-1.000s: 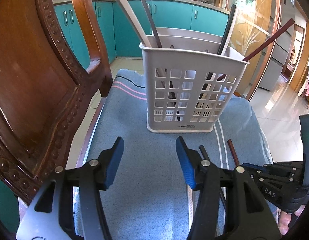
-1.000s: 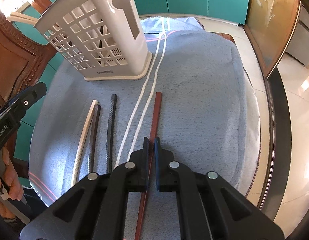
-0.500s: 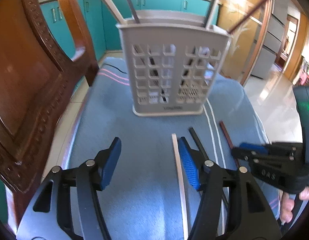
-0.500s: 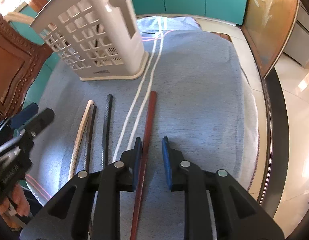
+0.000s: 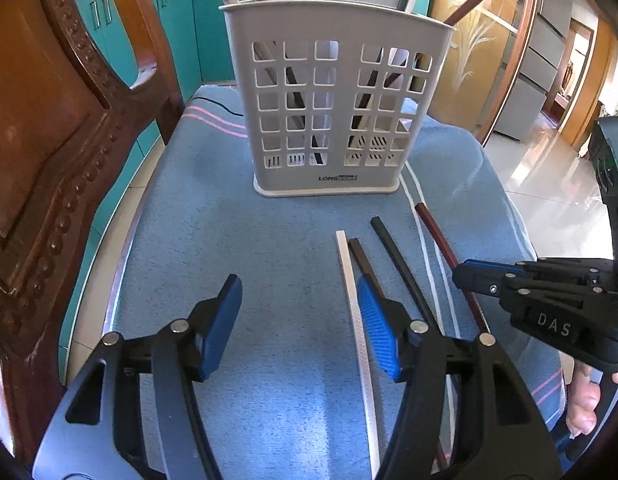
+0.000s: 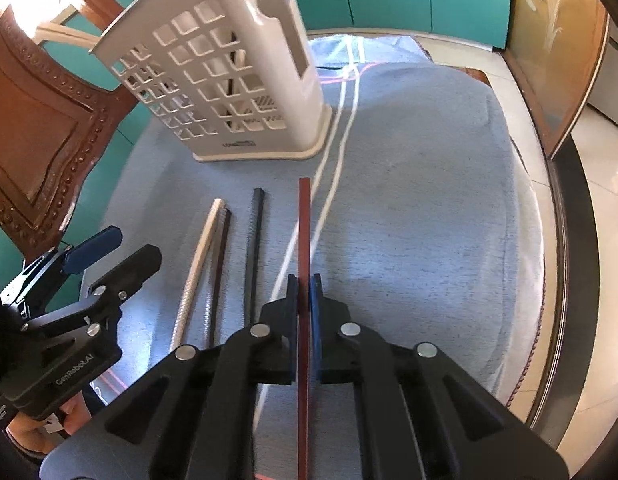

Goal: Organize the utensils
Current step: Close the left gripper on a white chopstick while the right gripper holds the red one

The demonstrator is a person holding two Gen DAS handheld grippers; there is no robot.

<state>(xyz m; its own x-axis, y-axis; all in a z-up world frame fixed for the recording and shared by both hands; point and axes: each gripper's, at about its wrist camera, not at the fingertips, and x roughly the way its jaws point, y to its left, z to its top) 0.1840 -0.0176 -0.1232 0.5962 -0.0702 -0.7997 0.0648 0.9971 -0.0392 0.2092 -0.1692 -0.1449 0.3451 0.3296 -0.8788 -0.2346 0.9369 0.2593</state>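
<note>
A white slotted utensil basket (image 5: 333, 120) stands on the blue cloth (image 5: 249, 240), with several chopsticks upright in it; it also shows in the right wrist view (image 6: 229, 80). A white chopstick (image 5: 355, 300), a dark brown one (image 5: 359, 254) and a black one (image 5: 393, 250) lie side by side on the cloth. My right gripper (image 6: 305, 292) is shut on a red-brown chopstick (image 6: 304, 232), which also shows in the left wrist view (image 5: 433, 228). My left gripper (image 5: 301, 328) is open and empty, its right finger beside the white chopstick.
A carved wooden chair back (image 5: 49, 140) rises close on the left. The cloth covers a small round table whose edge (image 6: 565, 240) drops to a tiled floor on the right. Teal cabinets (image 5: 121, 20) stand behind.
My right gripper has closed on the red-brown chopstick, which it straddled open half a second ago. My left gripper has drawn back from the basket, staying open.
</note>
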